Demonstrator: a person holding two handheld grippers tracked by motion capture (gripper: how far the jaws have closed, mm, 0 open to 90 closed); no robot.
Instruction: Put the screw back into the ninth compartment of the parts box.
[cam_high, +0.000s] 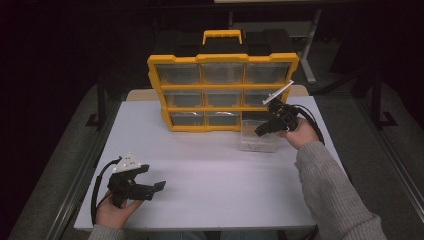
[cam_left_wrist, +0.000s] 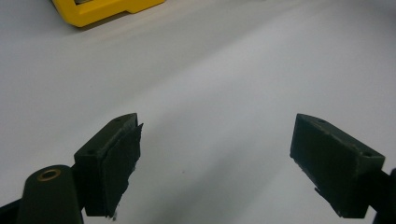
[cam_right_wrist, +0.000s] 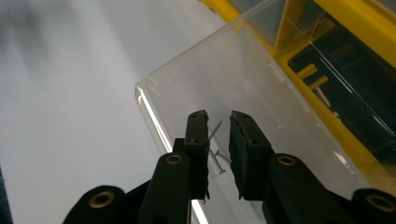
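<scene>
A clear plastic drawer (cam_high: 257, 142) sits on the white table (cam_high: 210, 175) in front of the yellow organizer (cam_high: 222, 90). My right gripper (cam_high: 260, 131) hangs over the drawer and points down into it. In the right gripper view the right gripper (cam_right_wrist: 218, 116) has its jaws a narrow gap apart. A few small nails (cam_right_wrist: 217, 161) show in that gap, loose over the drawer's floor, and the pads do not press on them. My left gripper (cam_high: 154, 177) rests near the table's front left, wide open (cam_left_wrist: 217, 135) with nothing between its jaws.
The organizer stands upright at the table's far side with a grid of clear drawers; its bottom right slot (cam_high: 257, 117) is open and dark. Its yellow corner (cam_left_wrist: 102, 11) shows far ahead of the left gripper. Bare tabletop lies between the two hands.
</scene>
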